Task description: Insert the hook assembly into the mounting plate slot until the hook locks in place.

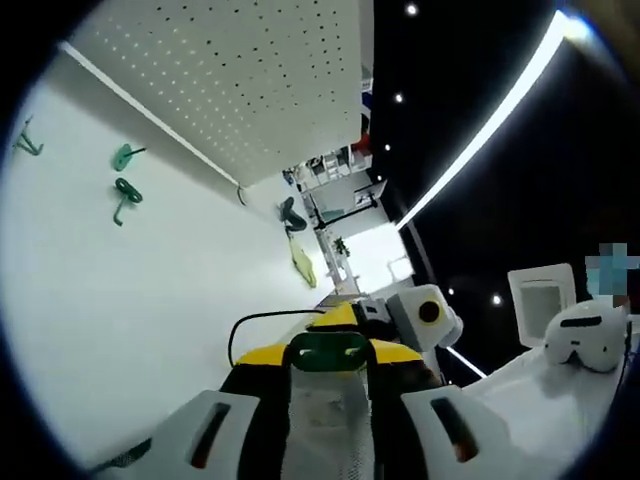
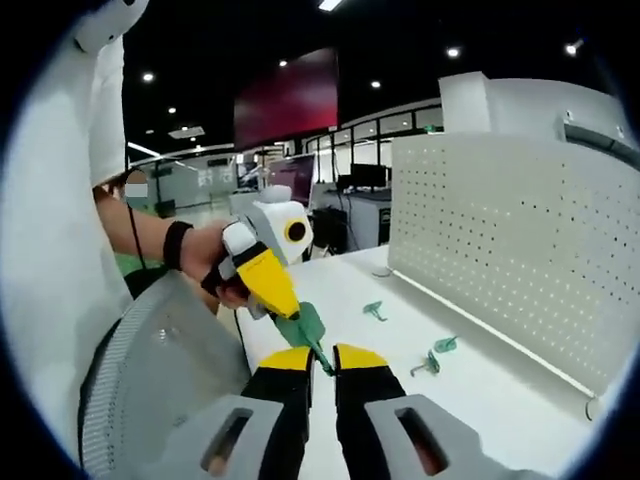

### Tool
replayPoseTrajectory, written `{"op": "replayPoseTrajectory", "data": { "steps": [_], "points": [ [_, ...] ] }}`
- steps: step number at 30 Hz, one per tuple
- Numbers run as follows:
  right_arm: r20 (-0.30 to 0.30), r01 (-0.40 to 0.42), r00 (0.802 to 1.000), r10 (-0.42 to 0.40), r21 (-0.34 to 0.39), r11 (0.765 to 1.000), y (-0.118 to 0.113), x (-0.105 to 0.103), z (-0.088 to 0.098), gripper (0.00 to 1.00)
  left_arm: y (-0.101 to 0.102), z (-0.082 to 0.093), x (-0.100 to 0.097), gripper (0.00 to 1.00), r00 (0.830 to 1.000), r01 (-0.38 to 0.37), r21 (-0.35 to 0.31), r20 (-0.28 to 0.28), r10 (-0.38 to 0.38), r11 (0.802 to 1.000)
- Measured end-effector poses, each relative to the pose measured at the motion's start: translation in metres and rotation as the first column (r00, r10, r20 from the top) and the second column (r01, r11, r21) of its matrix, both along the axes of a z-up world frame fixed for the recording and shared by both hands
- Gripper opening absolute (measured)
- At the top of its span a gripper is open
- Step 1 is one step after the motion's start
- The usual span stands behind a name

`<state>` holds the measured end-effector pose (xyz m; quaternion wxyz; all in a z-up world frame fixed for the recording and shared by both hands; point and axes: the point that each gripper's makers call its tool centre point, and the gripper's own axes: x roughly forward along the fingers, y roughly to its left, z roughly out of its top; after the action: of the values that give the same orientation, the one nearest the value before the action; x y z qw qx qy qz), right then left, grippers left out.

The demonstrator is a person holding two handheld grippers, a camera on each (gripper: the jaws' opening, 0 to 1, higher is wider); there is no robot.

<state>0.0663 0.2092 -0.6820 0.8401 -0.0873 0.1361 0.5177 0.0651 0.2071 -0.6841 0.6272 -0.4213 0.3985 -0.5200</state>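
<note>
1. Left gripper view: the left gripper (image 1: 328, 385) has its yellow-tipped jaws drawn close on a green hook (image 1: 328, 350) held between the tips. The right gripper (image 1: 425, 318), white with a yellow jaw, sits just past it. Beyond, a white table (image 1: 150, 300) carries three loose green hooks (image 1: 124, 197) beside the perforated white board (image 1: 240, 80). Two darker pieces (image 1: 297, 240) lie farther along the table. No writing or brand can be read.

2. Right gripper view: the right gripper (image 2: 322, 375) shows its jaws narrowed, almost meeting, with the green hook (image 2: 303, 330) just above the tips; whether they grip it, I cannot tell. The left gripper (image 2: 262, 268), held in a person's hand (image 2: 212, 258), pinches that same hook from above. Three more hooks (image 2: 432, 357) lie on the table (image 2: 480, 400) before the perforated board (image 2: 520, 240). No legible lettering here either.
</note>
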Motion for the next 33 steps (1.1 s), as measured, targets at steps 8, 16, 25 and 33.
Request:
{"op": "replayPoseTrajectory", "data": {
  "steps": [8,16,25,33],
  "points": [
    [-0.003,0.012,1.0,-0.012,0.018,1.0,0.002,0.0,0.002,0.02,0.0,0.005,0.007,0.31,0.999,-0.037,-0.028,0.032,0.038,0.999],
    [-0.035,0.044,0.998,-0.043,0.006,0.999,-0.001,0.002,0.0,0.01,0.001,0.005,0.018,0.31,0.977,-0.1,0.0,0.187,0.098,0.995],
    [-0.057,0.13,0.99,-0.128,0.042,0.991,-0.01,0.013,0.008,0.01,0.001,0.009,0.016,0.32,0.961,-0.105,0.015,0.258,0.097,0.994],
    [-0.107,0.235,0.968,-0.228,0.063,0.97,-0.022,0.027,0.012,0.01,0.007,0.009,0.018,0.49,0.882,-0.156,0.08,0.461,0.102,0.984]
  ]
}}
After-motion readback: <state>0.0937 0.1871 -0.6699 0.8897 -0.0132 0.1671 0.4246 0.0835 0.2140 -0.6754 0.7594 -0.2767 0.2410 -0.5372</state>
